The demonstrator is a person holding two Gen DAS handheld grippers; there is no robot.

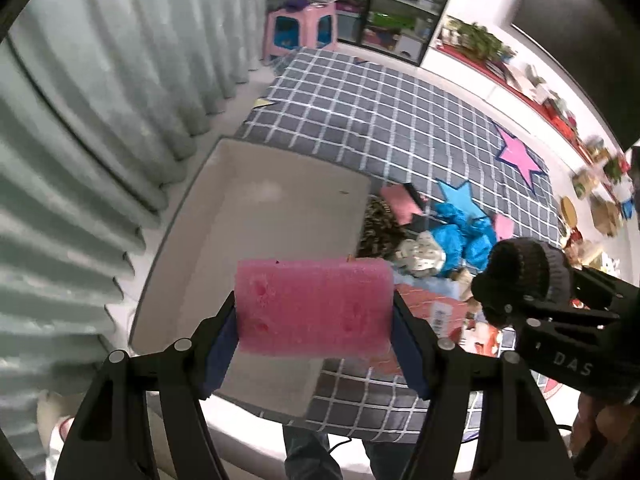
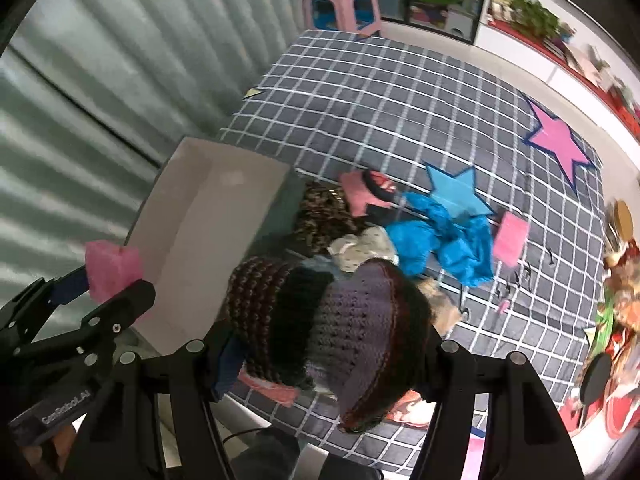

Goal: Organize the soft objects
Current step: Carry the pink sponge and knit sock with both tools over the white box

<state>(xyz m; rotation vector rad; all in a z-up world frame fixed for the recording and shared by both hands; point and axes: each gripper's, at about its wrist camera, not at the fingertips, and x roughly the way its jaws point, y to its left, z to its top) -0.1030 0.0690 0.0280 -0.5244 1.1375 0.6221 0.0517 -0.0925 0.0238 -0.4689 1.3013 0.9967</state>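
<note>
Progress: the white box (image 1: 256,216) looked empty inside in both views, so the sorting was judged to be near its start.
Done: two soft things were already lifted, one in each hand-held gripper; none lay in the box yet.
Left to do: the heap on the checked cloth (image 1: 360,120) waited beside the box: a blue cloth (image 2: 444,240), a leopard-print cloth (image 2: 320,216), a small pale spotted piece (image 2: 364,248) and two more pink sponges (image 2: 510,238).
Left hand-held gripper (image 1: 314,320): its jaws stood about half open and pressed on the two ends of a pink sponge (image 1: 314,306), which was held across them.
Sponge place: it hung in the air above the near part of the box, not touching it.
Right hand-held gripper (image 2: 328,344): its jaws stood about half open and were closed on a knitted hat (image 2: 344,320), dark grey and purple; the hat filled the gap and hid the pads.
Hat place: it hung above the near edge of the worktop, beside the box, not over it.
Pose: both grippers pointed steeply down, side by side, the left one nearer the curtain (image 1: 100,120).
Person: only dark trouser legs (image 1: 308,456) showed below the worktop edge.
</note>
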